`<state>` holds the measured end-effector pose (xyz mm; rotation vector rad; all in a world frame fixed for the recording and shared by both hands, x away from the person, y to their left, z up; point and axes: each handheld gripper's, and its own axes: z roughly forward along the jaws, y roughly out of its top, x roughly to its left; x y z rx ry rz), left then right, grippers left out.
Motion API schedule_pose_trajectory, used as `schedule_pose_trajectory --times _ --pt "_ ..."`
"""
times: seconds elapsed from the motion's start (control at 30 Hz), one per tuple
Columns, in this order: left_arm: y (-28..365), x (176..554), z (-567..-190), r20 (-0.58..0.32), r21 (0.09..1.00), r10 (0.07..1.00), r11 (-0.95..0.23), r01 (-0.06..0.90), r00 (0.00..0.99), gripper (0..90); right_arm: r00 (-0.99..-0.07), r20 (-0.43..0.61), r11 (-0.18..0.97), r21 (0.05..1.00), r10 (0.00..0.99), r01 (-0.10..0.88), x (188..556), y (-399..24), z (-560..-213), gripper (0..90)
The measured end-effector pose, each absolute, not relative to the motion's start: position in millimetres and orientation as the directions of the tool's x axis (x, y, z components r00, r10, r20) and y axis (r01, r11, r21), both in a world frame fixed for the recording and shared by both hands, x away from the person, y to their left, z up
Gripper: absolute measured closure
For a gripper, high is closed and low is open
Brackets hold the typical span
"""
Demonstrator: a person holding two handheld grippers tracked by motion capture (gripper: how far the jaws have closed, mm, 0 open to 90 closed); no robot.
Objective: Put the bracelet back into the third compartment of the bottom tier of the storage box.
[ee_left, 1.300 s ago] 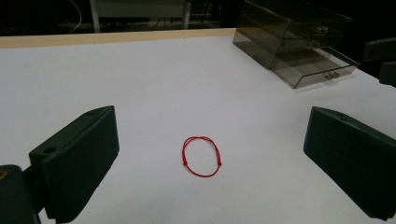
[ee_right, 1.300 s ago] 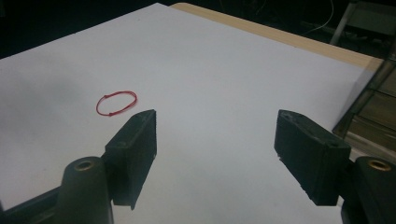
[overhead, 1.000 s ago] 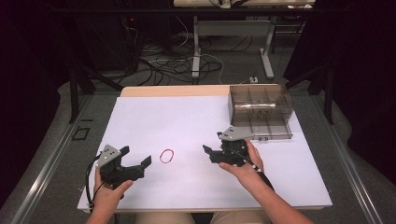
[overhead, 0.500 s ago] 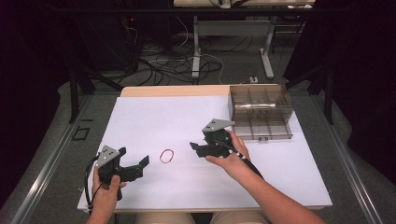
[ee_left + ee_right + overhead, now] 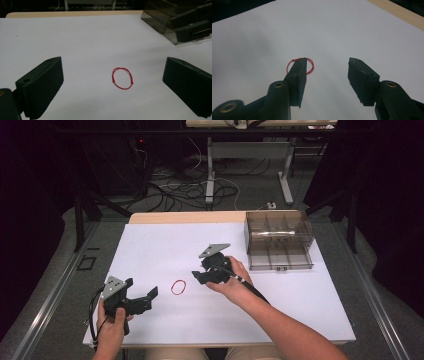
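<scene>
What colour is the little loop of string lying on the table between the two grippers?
Red. The string loop shows best in the left gripper view, lying flat on the white table.

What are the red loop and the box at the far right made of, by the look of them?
Red loop: likely thin cord or string, matte; two tiny knots show along it, so probably not a rubber band. Box: looks like smoky transparent plastic, glossy; its inner dividers show through the walls.
</scene>
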<state>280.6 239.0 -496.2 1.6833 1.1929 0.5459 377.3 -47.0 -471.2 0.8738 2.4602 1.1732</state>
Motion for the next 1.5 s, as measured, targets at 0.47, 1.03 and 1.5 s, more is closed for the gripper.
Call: schedule_pose_trajectory --times 0.47,1.03,1.5 --pt "239 280 -496 -0.163 0.884 0.887 -0.063 0.463 0.433 3.4 -0.753 0.044 0.508 0.713 0.656 0.484 391 -9 -492 60.6" --pt "240 281 -497 -0.169 0.882 0.884 -0.061 0.466 0.435 3.4 -0.674 0.108 0.457 0.656 0.731 0.601 402 8 -513 65.2" --pt "240 281 -497 -0.178 0.879 0.883 -0.057 0.474 0.435 3.4 -0.607 0.197 0.398 0.595 0.77 0.698 409 12 -527 70.3"
